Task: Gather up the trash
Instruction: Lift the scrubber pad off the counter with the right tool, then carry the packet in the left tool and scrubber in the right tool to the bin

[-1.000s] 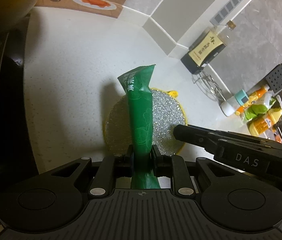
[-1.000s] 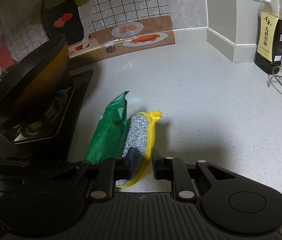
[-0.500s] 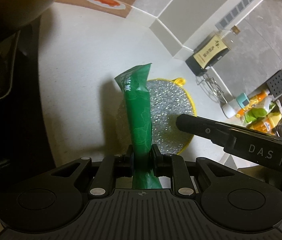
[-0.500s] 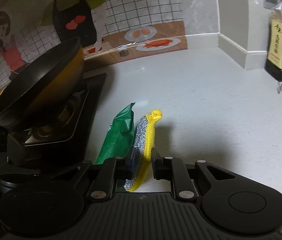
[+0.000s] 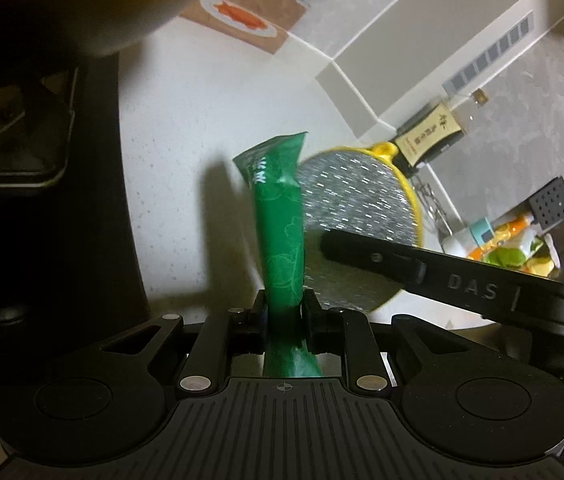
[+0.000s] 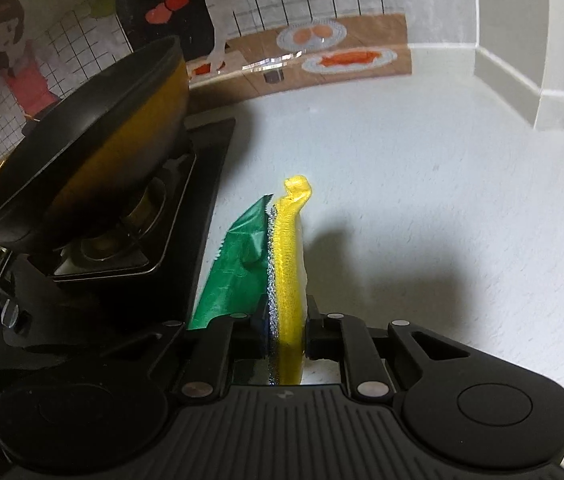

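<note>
Left tongs (image 5: pixel 285 312) clenched on green wrapper (image 5: pixel 280 220); right tongs (image 6: pixel 286 324) gripping scouring pad (image 6: pixel 288 256).

"DAS" reads clear on the right tongs' (image 5: pixel 324 242) black arm; white lettering on the green wrapper (image 5: pixel 280 216) and the bottle label (image 5: pixel 428 136) stays illegible.

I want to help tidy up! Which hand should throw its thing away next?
Left, probably. The left gripper already has its jaws shut on the green wrapper, which looks like trash. The right gripper clamps a yellow scrubbing pad, more a cleaning tool than rubbish.
</note>
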`<state>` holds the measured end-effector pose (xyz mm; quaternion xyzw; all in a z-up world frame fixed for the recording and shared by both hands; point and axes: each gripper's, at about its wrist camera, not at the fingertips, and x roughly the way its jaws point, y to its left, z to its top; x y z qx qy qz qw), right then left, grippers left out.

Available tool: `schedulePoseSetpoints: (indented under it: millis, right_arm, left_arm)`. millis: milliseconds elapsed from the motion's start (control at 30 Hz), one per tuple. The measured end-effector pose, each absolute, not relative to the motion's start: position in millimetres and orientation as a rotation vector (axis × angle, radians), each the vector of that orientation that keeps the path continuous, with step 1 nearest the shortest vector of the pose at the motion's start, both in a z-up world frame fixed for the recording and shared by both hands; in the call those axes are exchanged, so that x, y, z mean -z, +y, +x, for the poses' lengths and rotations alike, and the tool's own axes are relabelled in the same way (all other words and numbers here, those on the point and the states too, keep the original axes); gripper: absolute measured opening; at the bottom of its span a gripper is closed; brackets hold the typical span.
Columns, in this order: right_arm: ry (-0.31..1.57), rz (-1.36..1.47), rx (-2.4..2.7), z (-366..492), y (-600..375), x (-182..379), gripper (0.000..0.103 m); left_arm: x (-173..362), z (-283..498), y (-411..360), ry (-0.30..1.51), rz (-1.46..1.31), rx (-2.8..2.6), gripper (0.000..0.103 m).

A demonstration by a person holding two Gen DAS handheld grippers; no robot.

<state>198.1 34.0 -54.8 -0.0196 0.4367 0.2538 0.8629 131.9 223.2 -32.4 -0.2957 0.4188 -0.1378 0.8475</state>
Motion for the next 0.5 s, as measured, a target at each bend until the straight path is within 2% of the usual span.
schedulePoseSetpoints:
  millis: [233, 500]
  right_arm:
    - [0.891, 0.033, -0.434, 175, -18, 39, 0.015]
    - [0.855, 0.144, -0.252, 112, -124, 24, 0.015]
  left_arm:
    - [15, 128, 199, 0.812, -0.598, 0.313, 0.020]
    - [3, 114, 115, 0.807, -0.511, 0.477, 0.020]
